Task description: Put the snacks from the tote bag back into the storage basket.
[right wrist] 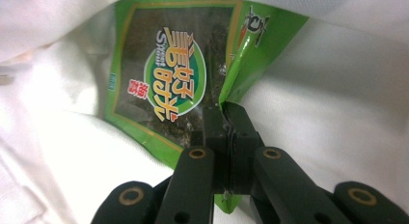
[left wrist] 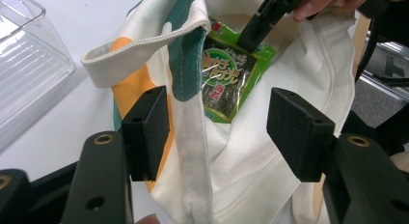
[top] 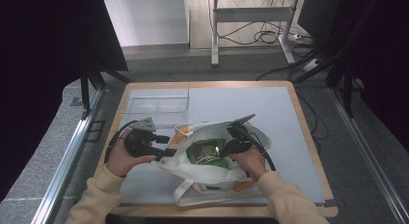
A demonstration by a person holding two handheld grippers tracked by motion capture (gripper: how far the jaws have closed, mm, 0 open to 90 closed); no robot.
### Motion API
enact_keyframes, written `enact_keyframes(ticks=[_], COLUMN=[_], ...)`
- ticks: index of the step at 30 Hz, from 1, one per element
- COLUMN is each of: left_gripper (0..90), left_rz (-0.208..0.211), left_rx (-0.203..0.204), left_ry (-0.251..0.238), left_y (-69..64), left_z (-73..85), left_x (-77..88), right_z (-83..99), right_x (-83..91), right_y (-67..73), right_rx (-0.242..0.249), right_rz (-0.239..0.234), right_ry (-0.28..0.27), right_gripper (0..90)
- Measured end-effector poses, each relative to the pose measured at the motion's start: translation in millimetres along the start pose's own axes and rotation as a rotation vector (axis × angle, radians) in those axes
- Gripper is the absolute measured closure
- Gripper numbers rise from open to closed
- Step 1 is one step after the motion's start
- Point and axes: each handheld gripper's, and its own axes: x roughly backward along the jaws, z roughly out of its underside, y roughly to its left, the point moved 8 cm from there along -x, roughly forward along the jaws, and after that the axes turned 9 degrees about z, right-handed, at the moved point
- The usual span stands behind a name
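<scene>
- Seaweed packet, green with a round label, lay inside the white cloth bag at the near middle of the table, its printed face turned up toward the bag's mouth.
- The right gripper reached down into the bag, jaws pressed together on a pinched fold at the packet's edge; the thin film puckered upward where they bit, which suited lifting a flat, slippery thing by its margin.
- The left gripper sat at the bag's left side with jaws standing fairly wide. The bag's rim, with its orange and green print, passed between them and lay against the left pad; the right pad stood apart from the cloth, so no squeeze was being made.
- That placing probably served to prop the mouth open so the other hand could work inside, though whether the left pad truly bore on the cloth was hard to tell.
- A clear plastic tray waited beyond the bag on the table's far left, a likely destination for the packet.
</scene>
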Motion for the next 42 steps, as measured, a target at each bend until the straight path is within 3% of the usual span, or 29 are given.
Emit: enact_keyframes(ticks=[16, 25, 33, 42], left_gripper=[40.2, 40.2, 40.2, 40.2], left_rz=[-0.001, -0.002, -0.002, -0.003], left_rx=[-0.003, -0.004, -0.001, -0.002], left_ry=[0.0, 0.003, 0.004, 0.003], left_y=[2.0, 1.8, 3.1, 2.6], left_z=[0.5, 0.6, 1.1, 1.0], left_x=[0.2, -0.1, -1.0, -0.5], right_z=[7.2, 5.7, 4.0, 9.0], right_x=[12.8, 29.6, 45.3, 41.9], right_y=[-1.0, -2.7, -4.5, -6.8], right_rx=[0.018, 0.04, 0.054, 0.049], right_rz=[0.009, -0.004, 0.015, 0.024], right_ry=[0.002, -0.037, -0.037, -0.027], right_gripper=[88.7, 88.8, 88.8, 88.8])
